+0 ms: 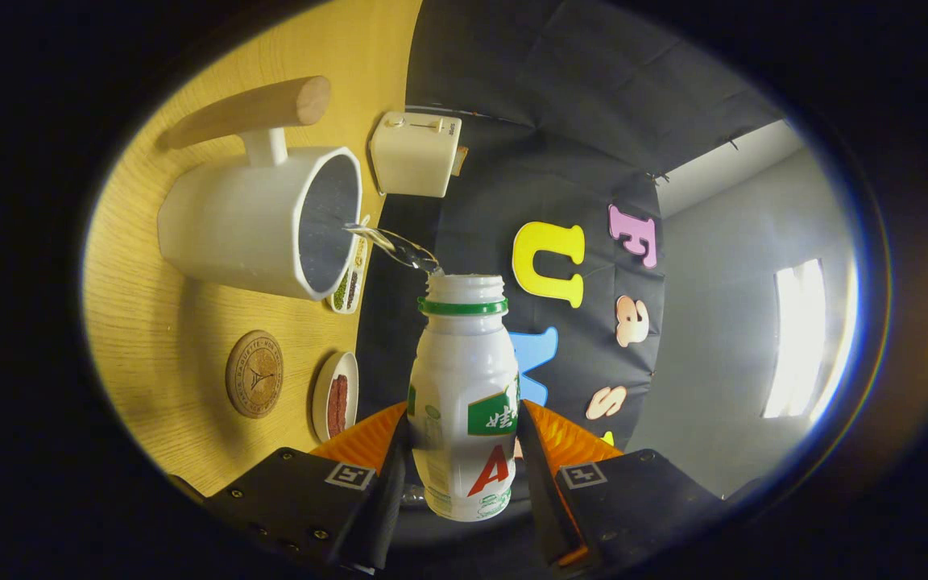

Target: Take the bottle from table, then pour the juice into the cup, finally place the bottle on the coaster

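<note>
**Bottle tipped over the cup, liquid running**

The claw (464, 475) is clamped on the bottle (464, 387): both fingers press against the bottle's lower sides, one on each flank, with the body standing between them and the open neck pointing away along the fingers. The bottle is white with a green ring below its uncapped mouth and a green and red label.

From the mouth a thin clear stream (395, 246) arcs across to the cup (258, 225), a white straight-walled mug with a wooden bar handle on a white stem. The stream meets the cup at its rim, and the cup's dark inside faces the bottle. The whole view is rolled, so the surface (158, 338), of pale wood grain, runs up one side of the scene.

On the surface near the cup lies the coaster (254, 374), a round wooden disc with a printed emblem, bare and apart from the bottle. Just beside it sits a small round dish (335, 396) with something reddish brown in it. A narrow tray (349, 283) of green and dark bits lies partly behind the cup's rim. Beyond the cup stands a white toaster (416, 153) against the black cloth wall.
</note>
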A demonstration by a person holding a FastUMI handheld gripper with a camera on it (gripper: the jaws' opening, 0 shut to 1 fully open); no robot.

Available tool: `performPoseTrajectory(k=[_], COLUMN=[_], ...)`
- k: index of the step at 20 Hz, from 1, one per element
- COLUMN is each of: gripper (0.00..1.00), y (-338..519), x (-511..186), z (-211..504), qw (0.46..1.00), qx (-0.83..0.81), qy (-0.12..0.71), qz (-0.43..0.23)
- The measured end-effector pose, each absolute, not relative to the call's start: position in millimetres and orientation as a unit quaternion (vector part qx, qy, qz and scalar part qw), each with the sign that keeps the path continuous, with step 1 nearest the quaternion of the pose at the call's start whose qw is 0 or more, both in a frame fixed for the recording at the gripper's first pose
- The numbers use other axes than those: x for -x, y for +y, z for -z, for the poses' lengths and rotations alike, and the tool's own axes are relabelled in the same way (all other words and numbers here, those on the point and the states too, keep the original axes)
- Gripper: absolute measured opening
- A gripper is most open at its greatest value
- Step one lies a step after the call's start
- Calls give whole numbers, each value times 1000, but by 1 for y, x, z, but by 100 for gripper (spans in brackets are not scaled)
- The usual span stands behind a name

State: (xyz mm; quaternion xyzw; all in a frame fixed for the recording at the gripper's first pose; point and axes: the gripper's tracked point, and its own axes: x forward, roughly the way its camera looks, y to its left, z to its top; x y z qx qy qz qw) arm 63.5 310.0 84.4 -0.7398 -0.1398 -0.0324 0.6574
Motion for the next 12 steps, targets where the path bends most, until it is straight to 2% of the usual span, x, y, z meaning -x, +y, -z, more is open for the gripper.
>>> performPoseTrajectory(k=[12], gripper=[69], y=[306], x=[-64], z=[-86], qw=[653], qx=[744], qy=[-138], qz=[36])
